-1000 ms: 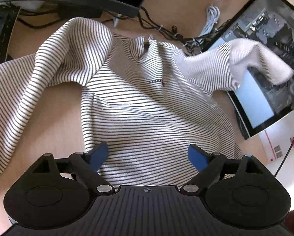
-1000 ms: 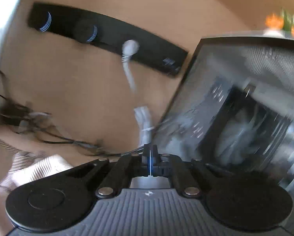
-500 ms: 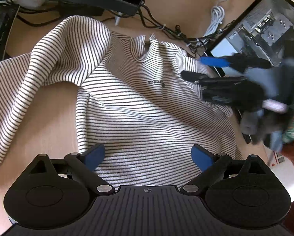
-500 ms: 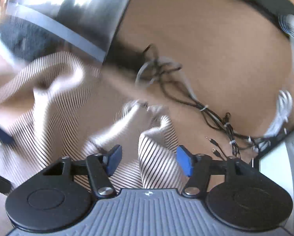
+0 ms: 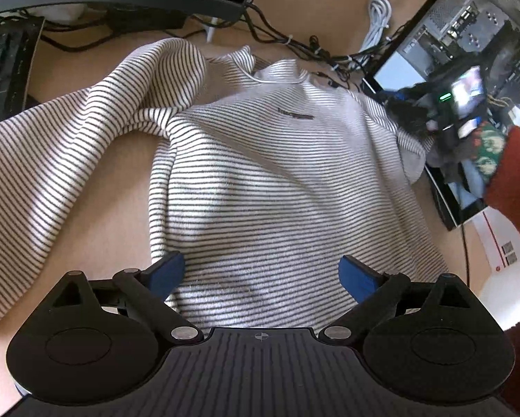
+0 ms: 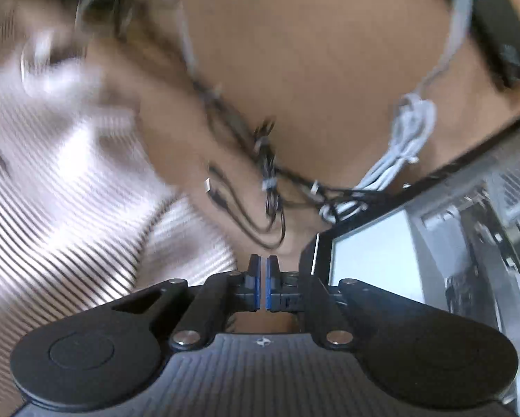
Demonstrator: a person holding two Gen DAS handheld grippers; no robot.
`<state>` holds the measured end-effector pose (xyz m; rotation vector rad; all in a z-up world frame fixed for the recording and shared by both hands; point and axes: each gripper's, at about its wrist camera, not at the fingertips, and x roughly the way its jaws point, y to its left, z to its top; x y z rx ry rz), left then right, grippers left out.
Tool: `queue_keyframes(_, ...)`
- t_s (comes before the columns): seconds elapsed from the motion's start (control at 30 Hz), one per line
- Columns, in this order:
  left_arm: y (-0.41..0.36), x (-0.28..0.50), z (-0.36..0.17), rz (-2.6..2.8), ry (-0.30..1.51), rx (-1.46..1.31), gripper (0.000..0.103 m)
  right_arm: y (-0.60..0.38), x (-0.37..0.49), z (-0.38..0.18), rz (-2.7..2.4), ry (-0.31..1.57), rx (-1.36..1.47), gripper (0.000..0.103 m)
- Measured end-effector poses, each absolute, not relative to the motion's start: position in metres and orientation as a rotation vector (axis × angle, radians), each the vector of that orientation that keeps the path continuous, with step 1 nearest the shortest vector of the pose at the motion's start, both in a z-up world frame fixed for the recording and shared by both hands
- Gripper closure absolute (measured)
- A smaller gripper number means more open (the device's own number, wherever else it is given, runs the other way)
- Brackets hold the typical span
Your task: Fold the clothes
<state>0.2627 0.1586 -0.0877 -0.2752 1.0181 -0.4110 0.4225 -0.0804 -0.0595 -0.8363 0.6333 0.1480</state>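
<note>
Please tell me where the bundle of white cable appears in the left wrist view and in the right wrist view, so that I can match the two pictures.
Left wrist view: the white cable bundle lies at the top right, on the wooden table beyond the striped shirt.
Right wrist view: the white cable bundle is right of centre, above the shut right gripper.
Shared landmark: the tangle of black cables beside it.
</note>
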Motion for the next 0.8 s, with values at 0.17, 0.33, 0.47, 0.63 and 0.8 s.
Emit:
queue_keyframes(0.17, 0.159, 0.256, -0.088, -0.405, 1.031, -0.271, 0.004, -0.11, 0.379, -0.008, 0.307, 0.646, -0.385, 0.049)
queue_keyframes(0.33, 0.159, 0.256, -0.089, -0.423, 1.033, -0.275, 0.001, -0.109, 0.338, -0.034, 0.382, 0.775, -0.296, 0.042)
queue_keyframes(0.47, 0.157, 0.255, -0.089, -0.452, 1.038, -0.215, 0.001, -0.128, 0.318, -0.05, 0.232, 0.816, -0.352, 0.042)
queue_keyframes(0.63, 0.155, 0.244, -0.08, -0.496, 0.998, -0.152, 0.001, -0.155, 0.238, -0.018, 0.18, 0.767, -0.427, 0.038)
queue_keyframes(0.8, 0.154, 0.229, -0.077, -0.591, 0.964, -0.133, 0.0, -0.172, 0.15, -0.013, 0.17, 0.799, -0.59, 0.038)
